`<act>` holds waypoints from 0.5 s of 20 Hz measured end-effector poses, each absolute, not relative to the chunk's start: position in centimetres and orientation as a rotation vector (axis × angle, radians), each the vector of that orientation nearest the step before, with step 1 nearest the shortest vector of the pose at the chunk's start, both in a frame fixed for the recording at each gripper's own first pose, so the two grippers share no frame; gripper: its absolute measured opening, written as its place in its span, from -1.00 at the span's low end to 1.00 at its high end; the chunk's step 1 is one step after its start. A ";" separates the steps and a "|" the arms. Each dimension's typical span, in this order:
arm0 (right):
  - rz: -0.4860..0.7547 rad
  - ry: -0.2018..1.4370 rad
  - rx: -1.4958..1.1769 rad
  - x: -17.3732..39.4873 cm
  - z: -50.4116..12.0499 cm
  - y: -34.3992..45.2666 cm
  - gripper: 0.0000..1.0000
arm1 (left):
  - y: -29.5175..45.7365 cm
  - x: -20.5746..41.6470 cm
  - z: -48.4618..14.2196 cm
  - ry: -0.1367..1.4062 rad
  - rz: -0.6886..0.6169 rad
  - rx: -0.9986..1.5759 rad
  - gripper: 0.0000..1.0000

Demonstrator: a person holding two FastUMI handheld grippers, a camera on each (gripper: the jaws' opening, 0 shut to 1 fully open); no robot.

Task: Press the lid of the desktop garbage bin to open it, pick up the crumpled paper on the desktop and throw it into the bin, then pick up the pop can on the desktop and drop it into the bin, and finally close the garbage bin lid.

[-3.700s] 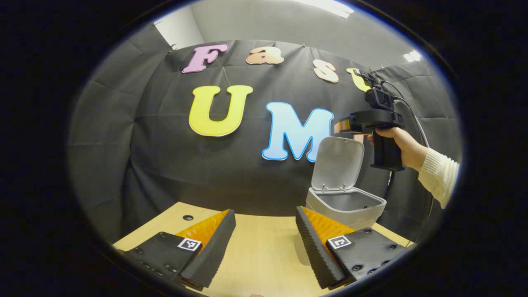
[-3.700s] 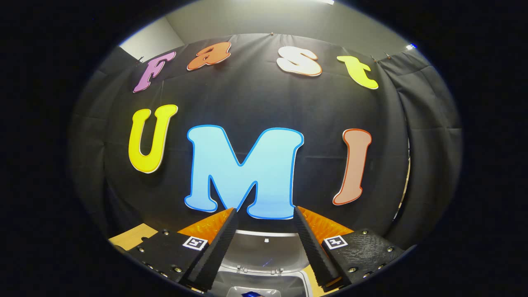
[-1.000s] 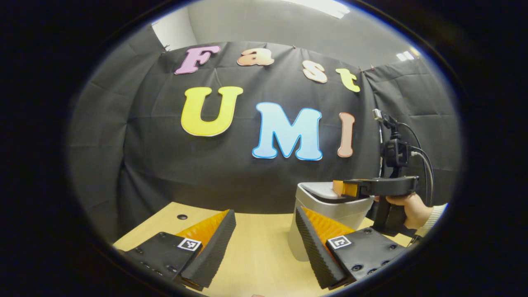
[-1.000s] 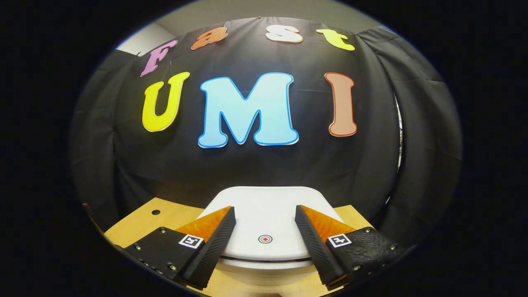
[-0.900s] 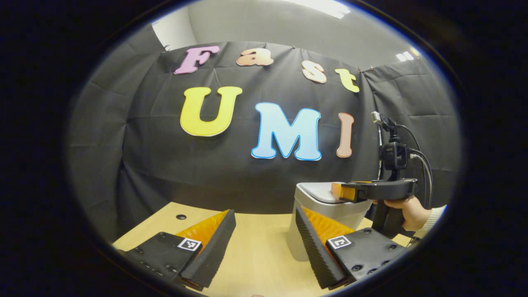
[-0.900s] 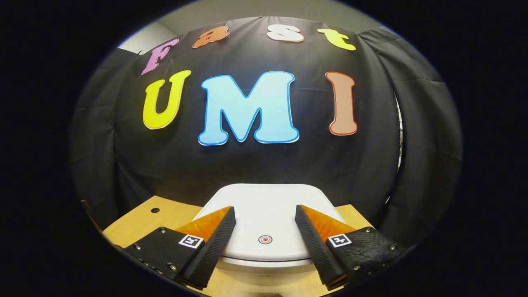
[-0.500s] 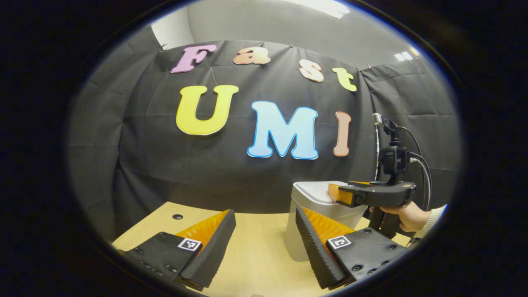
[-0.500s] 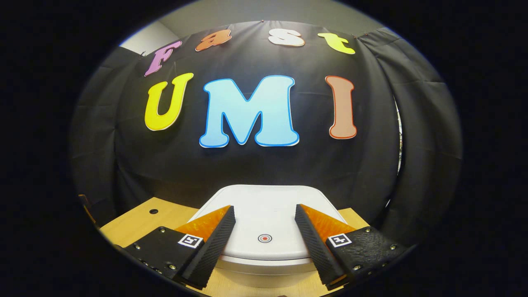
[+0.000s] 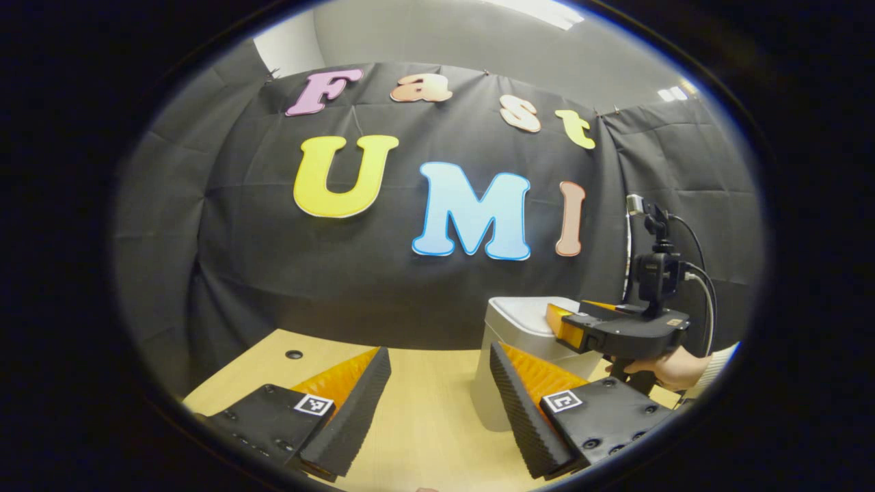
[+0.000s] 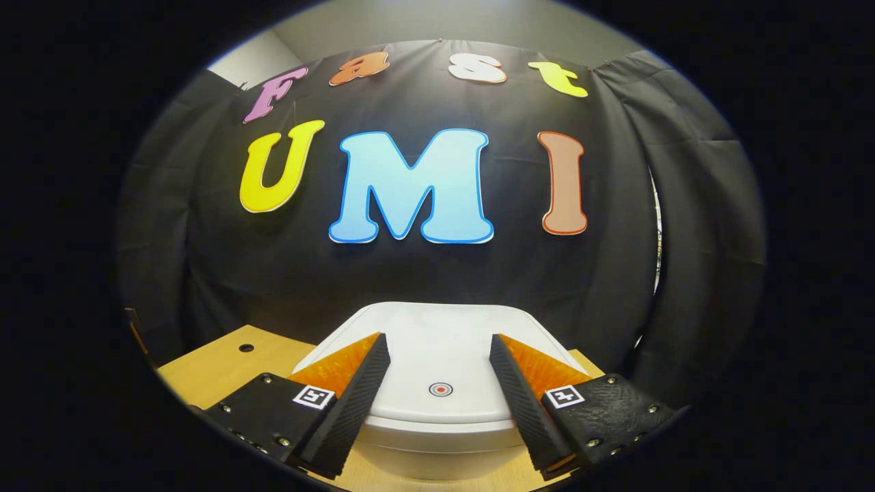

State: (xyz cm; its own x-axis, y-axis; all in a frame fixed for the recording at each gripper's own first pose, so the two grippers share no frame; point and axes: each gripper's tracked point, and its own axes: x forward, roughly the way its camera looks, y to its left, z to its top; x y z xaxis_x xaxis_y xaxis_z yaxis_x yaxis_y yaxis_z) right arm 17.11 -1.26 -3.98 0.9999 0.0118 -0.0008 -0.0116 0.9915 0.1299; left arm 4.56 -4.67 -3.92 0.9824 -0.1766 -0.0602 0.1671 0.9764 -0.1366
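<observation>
Right tongs (image 10: 437, 355) lifted slightly, level over shut lid (image 10: 437, 383)

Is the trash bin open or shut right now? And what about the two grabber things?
Bin lid: shut, lying flat on the bin.
Garbage bin: upright on the wooden table.
Right gripper: open, fingers apart above the lid, holding nothing.
Left gripper: open, holding nothing, above the table.
</observation>
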 end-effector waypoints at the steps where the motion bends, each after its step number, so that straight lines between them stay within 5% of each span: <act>1: 0.011 -0.004 0.136 17.1 -3.7 -1.3 0.92 | -4.7 4.5 -3.9 0.070 -0.168 -0.133 0.90; 10: 0.025 0.053 0.107 15.4 -2.5 -1.3 0.88 | -5.5 3.1 -2.1 0.038 -0.103 -0.101 0.90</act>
